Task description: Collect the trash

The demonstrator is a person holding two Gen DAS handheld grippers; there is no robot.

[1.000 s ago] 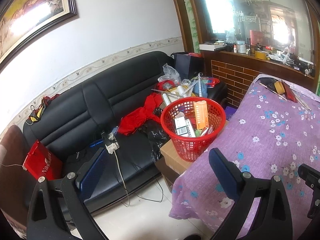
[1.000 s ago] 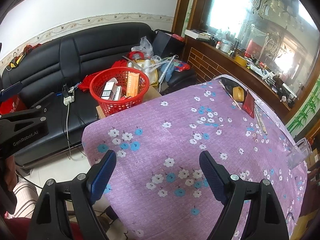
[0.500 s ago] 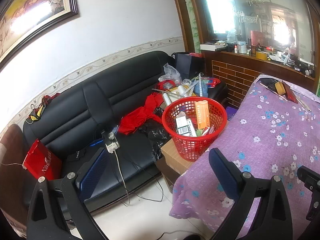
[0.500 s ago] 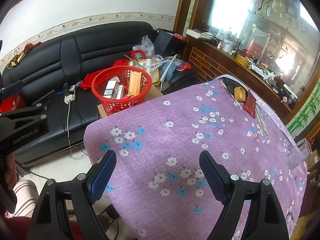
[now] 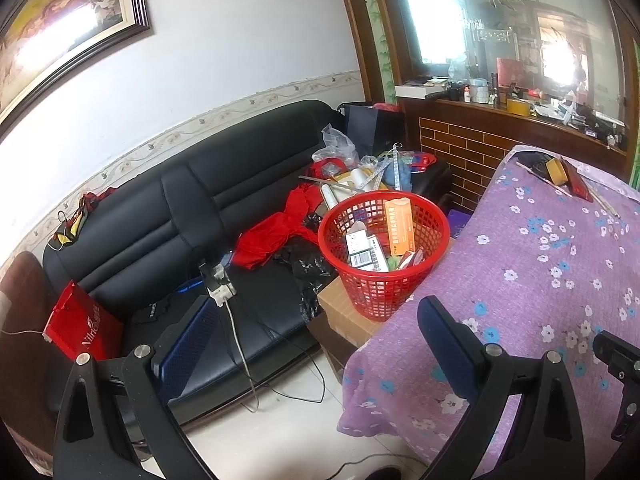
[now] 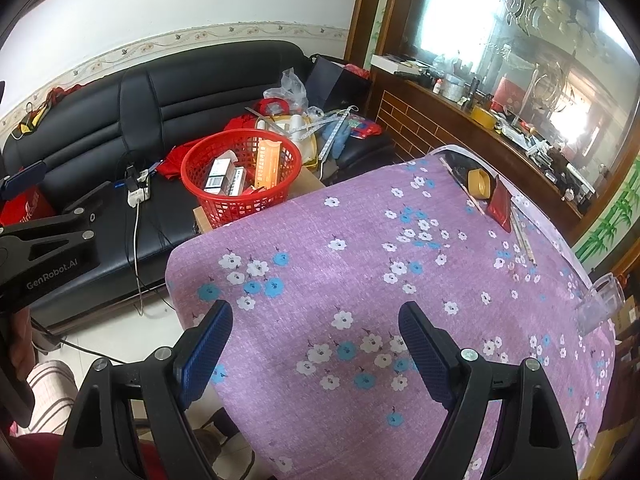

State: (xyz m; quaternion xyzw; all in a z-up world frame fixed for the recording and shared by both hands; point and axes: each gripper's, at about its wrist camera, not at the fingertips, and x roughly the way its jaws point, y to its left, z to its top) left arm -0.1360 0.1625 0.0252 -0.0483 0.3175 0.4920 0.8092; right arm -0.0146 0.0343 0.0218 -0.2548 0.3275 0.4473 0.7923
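Observation:
A red mesh basket (image 5: 434, 276) (image 6: 216, 208) stands on a cardboard box beside the table's left edge, holding an orange carton (image 5: 398, 224) (image 6: 268, 162) and several small boxes. My left gripper (image 5: 316, 320) hangs open and empty, well short of the basket, over the floor and sofa front. My right gripper (image 6: 314, 322) is open and empty above the purple flowered tablecloth (image 6: 360, 240) (image 5: 540, 248). The left gripper's body shows at the left edge of the right wrist view.
A black sofa (image 5: 180, 208) holds red cloth, a power strip (image 5: 218, 284), a red bag (image 5: 84, 328) and clutter. At the table's far end lie a yellow tape roll (image 6: 480, 182) and a red booklet (image 6: 502, 204). A clear cup (image 6: 600, 304) sits at the right edge. A brick-faced ledge (image 6: 460, 120) runs behind.

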